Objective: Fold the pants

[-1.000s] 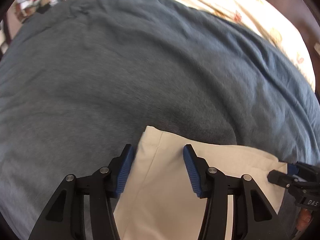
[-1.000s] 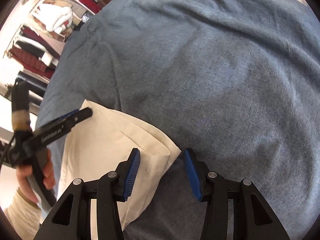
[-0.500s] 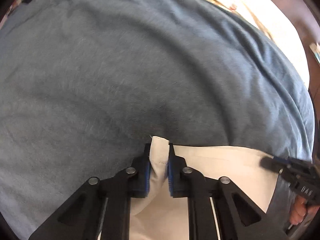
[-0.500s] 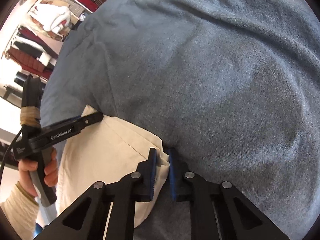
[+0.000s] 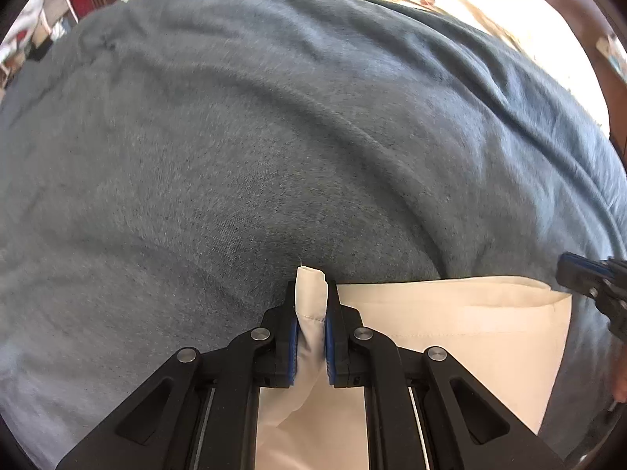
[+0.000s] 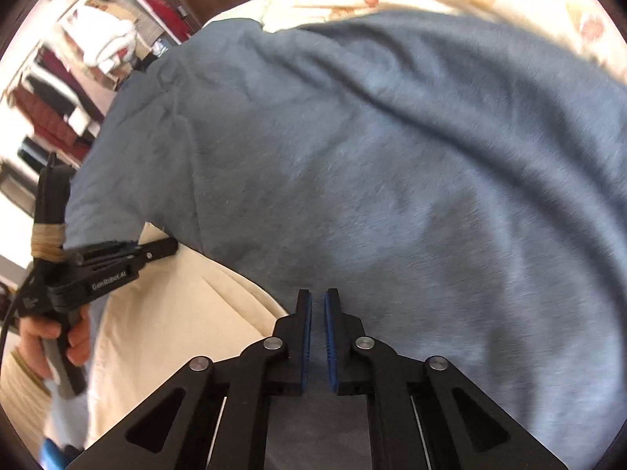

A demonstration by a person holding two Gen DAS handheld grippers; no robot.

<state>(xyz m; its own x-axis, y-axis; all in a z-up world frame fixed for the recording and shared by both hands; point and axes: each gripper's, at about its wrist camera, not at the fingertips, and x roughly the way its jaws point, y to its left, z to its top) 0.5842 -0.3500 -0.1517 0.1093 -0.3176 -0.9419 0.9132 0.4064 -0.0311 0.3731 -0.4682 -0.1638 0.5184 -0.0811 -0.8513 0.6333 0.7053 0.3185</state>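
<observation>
Pants (image 5: 450, 325), smooth cream cloth, lie on the bed's fuzzy blue-grey blanket (image 5: 274, 137); my left hand-held gripper (image 5: 310, 321) pinches a bunched corner, my right hand-held gripper (image 6: 318, 337) is nearly closed, nothing visibly between its pads.

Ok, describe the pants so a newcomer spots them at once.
A grey-blue blanket fills the view. At its near edge lie the cream pants, flat and pale. They are the only light, smooth cloth on it, one corner pinched in the left tongs.
</observation>
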